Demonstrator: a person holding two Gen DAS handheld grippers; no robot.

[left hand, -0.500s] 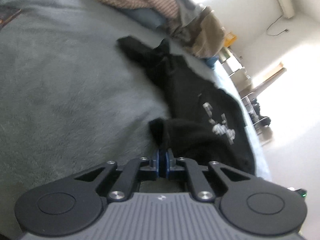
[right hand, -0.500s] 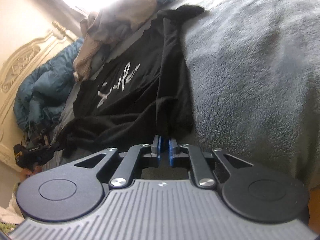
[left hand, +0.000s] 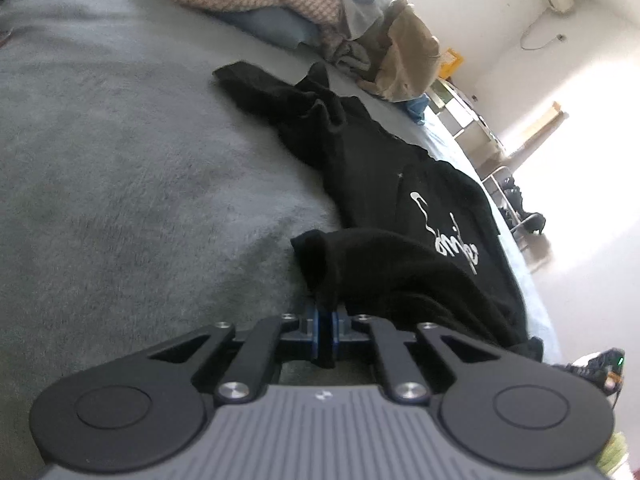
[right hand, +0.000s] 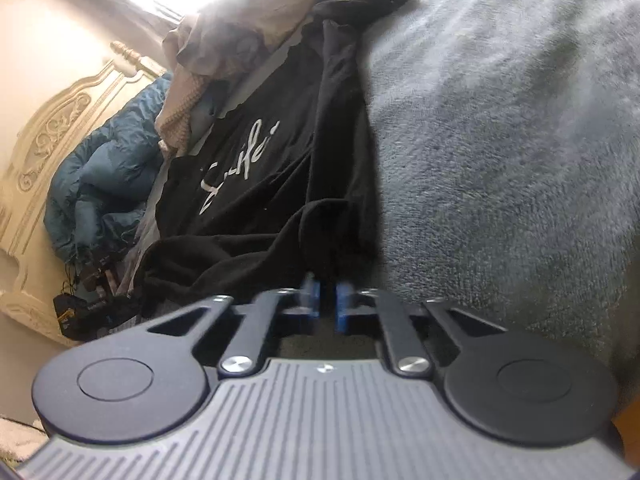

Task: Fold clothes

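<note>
Black shirt lies on the grey blanket, long axis running straight away from both grippers toward the clothes pile beyond its far end. Left gripper is pinched closed on the shirt's near hem corner. Right gripper is closed on the other near corner, pads blurred, dark cloth between them. Both equally near the shirt. No containers in view.

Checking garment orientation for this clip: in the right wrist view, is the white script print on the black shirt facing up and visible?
Yes, the white script print shows plainly on the upturned surface of the black shirt lying on the grey blanket.
</note>
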